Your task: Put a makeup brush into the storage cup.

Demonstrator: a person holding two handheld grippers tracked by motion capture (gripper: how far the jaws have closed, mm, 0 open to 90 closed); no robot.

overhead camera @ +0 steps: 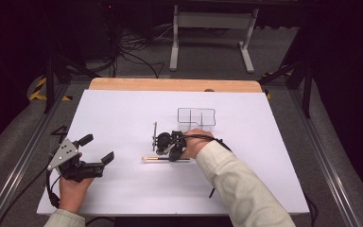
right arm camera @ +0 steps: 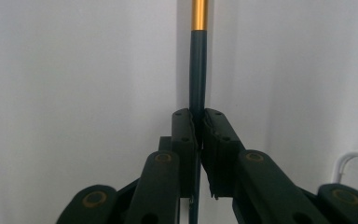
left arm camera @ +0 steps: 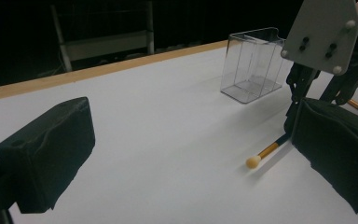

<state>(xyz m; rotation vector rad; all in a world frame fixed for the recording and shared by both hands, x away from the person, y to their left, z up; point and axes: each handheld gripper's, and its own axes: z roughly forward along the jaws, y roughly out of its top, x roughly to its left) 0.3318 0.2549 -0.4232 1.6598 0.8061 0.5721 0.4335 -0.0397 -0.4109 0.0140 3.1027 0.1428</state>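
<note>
A thin brush [overhead camera: 155,159] with a dark handle, a gold band and a cream tip lies flat on the white table [overhead camera: 123,189] near its middle. My right gripper [overhead camera: 173,156] points down at the brush and is shut on its handle. In the right gripper view the two pads [right arm camera: 186,133] pinch the dark handle [right arm camera: 198,70], and the gold band shows beyond them. My left gripper [overhead camera: 97,149] is held at the table's left side, open and with nothing in it. Its wide-apart jaws [left arm camera: 191,154] frame the brush [left arm camera: 265,151] and the right gripper [left arm camera: 292,122].
A clear plastic box [overhead camera: 196,118] with compartments stands just behind the right hand; it also shows as a clear box [left arm camera: 254,65] in the left gripper view. A wooden strip [overhead camera: 175,84] borders the table's far edge. Cables and metal frames lie on the floor beyond.
</note>
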